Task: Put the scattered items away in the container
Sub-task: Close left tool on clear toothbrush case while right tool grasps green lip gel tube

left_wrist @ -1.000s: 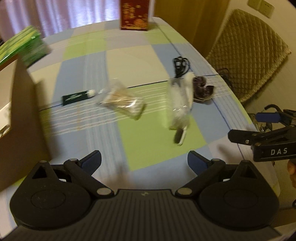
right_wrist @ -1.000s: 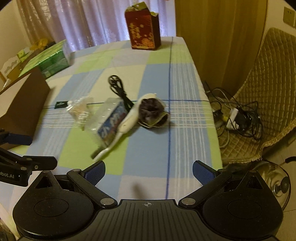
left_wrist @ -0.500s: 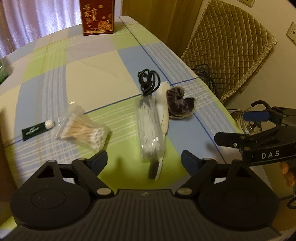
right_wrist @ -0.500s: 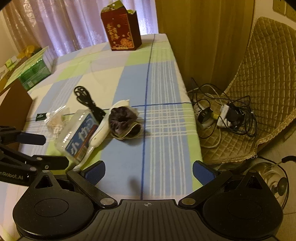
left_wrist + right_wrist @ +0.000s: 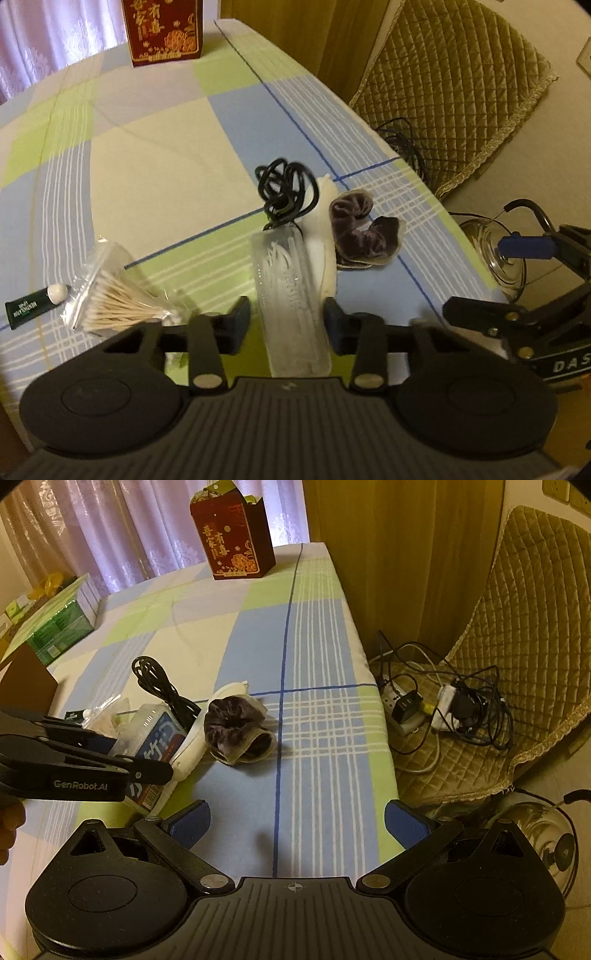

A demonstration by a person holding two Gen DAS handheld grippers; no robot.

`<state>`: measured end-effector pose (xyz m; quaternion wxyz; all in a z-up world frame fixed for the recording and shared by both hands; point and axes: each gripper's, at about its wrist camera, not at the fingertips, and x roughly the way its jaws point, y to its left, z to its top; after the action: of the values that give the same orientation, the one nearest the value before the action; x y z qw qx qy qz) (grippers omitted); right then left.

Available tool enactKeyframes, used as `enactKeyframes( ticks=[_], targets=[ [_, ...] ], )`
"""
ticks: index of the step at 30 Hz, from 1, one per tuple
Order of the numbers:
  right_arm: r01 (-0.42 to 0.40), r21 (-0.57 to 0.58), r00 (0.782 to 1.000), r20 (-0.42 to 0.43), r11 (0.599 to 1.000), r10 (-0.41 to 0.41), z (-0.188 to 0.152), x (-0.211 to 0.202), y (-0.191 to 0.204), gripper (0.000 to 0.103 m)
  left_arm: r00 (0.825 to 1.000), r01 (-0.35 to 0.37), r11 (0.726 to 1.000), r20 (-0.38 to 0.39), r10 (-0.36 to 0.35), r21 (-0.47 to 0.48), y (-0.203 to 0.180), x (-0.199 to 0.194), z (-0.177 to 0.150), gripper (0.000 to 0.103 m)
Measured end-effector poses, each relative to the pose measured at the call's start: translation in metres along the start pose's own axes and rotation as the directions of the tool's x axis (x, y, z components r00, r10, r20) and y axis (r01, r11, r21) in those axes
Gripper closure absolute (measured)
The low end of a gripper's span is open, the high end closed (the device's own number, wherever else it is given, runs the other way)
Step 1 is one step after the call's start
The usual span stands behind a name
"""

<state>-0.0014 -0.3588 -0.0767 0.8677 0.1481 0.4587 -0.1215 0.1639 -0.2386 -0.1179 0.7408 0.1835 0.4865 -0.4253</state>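
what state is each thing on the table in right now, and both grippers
left gripper: open, fingers either side of the clear box
right gripper: open, holding nothing
clear box: lying flat
cotton swab bag: lying flat
green tube: capped, lying down
black cable: coiled
purple scrunchie: bunched, on the cloth
red gift box: upright, top open

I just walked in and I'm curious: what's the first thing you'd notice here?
Probably the left claw, its two fingers either side of a clear packet of white sticks on the checked tablecloth. Beside the packet lie a tangled black cable and a dark purple scrunchie. At the table's far end stands a red box with gold writing.
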Motion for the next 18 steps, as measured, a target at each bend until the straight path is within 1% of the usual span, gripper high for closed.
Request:
enactKeyframes(
  ticks=[2, 7, 11, 18],
  targets=[
    [-0.002, 0.002, 1.000, -0.002, 1.000, 0.002, -0.001, 0.000, 0.000, 0.000, 1.000, -0.002, 1.000, 0.009, 0.002, -0.011, 0.002, -0.002, -0.002, 0.077],
    [-0.012, -0.004, 1.000, -0.005, 1.000, 0.012, -0.001, 0.001, 0.003, 0.000, 1.000, -0.021, 0.999, 0.021, 0.022, -0.024, 0.007, -0.014, -0.010, 0.078],
    [-0.031, -0.019, 1.000, -0.002, 0.999, 0.031, -0.001, 0.000, 0.009, 0.000, 0.999, -0.033, 0.998, 0.035, 0.035, -0.054, 0.011, -0.030, -0.021, 0.078],
    [-0.084, -0.066, 0.996, 0.006, 0.994, 0.085, -0.003, -0.002, 0.024, 0.000, 0.996, -0.075, 0.990, 0.048, 0.081, -0.123, 0.025, -0.061, -0.051, 0.078]
  ],
)
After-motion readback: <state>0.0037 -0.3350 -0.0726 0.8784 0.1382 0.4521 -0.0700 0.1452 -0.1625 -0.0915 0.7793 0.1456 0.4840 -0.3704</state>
